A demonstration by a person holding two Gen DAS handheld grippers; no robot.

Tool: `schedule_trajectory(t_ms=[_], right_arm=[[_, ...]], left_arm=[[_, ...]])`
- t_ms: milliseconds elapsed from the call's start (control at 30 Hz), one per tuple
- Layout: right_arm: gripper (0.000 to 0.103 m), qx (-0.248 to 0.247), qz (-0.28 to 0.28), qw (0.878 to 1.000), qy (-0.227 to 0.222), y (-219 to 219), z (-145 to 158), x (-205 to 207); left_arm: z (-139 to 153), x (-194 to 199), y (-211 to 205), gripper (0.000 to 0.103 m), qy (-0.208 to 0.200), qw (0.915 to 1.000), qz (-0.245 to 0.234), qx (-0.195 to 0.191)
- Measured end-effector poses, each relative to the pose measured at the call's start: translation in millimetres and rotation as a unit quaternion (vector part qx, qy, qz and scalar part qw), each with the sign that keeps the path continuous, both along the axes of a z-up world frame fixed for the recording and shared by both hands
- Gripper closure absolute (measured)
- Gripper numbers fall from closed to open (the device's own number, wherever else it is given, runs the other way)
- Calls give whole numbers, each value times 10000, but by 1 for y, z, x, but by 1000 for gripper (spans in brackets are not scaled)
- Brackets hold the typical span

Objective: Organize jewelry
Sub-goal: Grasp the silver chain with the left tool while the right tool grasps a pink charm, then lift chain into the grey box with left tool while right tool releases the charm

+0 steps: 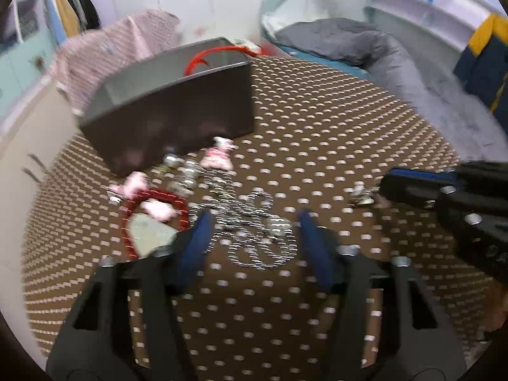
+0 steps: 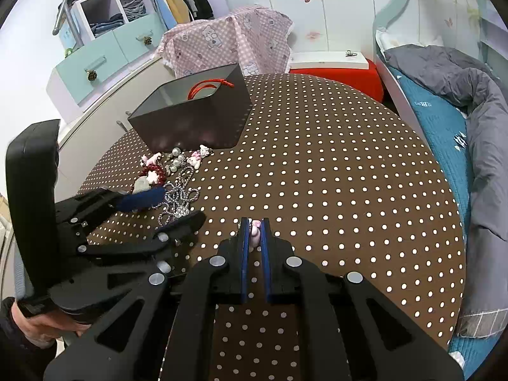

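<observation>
While your round dotted table [image 2: 333,158] sits betw. cabinets left and bed [image 2: 444,117] right, jewelry pile [image 2: 171,174] lies near dark box [image 2: 190,120], far-left; left gripper [image 1: 254,222] jaws open over silver chain [image 1: 254,231], right gripper [image 2: 254,225] pinches a pink charm [image 2: 255,233].

The tablecloth [image 2: 333,174] is brown with white dots. On it, the box [image 2: 190,120] is dark brown outside, grey inside, holding a red cord [image 2: 206,90]. Beside the box lie a silver chain [image 1: 250,231], dark red beads [image 1: 152,197] and pink charms [image 1: 219,155].
</observation>
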State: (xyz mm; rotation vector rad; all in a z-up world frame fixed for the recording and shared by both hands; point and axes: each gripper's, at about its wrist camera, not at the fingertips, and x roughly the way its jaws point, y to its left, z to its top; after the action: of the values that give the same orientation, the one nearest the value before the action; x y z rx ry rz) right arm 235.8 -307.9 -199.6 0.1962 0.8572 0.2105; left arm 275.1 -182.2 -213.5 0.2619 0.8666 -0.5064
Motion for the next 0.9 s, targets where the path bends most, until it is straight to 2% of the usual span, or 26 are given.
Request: schedule_trajectory(t_ms=[33,67,200,300,500,900], right_arm=[[97,9,11,10000,-1,0,0,0],[97,27,15,10000,-9,-1,1,-1],[97,123,55,9998,-120,0,11,-3],[97,231,139,9994,-223,1,21,-5],[97,572,312,9970,-425,5,41,-6],[97,397,584,9923,-1019,28,99,7]], left_arm=[[1,-2,-1,84,-14,10000,-47,16],[2,-3,-1,87,-16,10000,-87,34],[12,-5,16,87,237,9985,-154,-464],[30,-11,32,87,155,9974,-175,-688],[78,-26,54,87,-204,9940,-305,-1029],[166,-22,97,87,-848,9815,-367,-1675]])
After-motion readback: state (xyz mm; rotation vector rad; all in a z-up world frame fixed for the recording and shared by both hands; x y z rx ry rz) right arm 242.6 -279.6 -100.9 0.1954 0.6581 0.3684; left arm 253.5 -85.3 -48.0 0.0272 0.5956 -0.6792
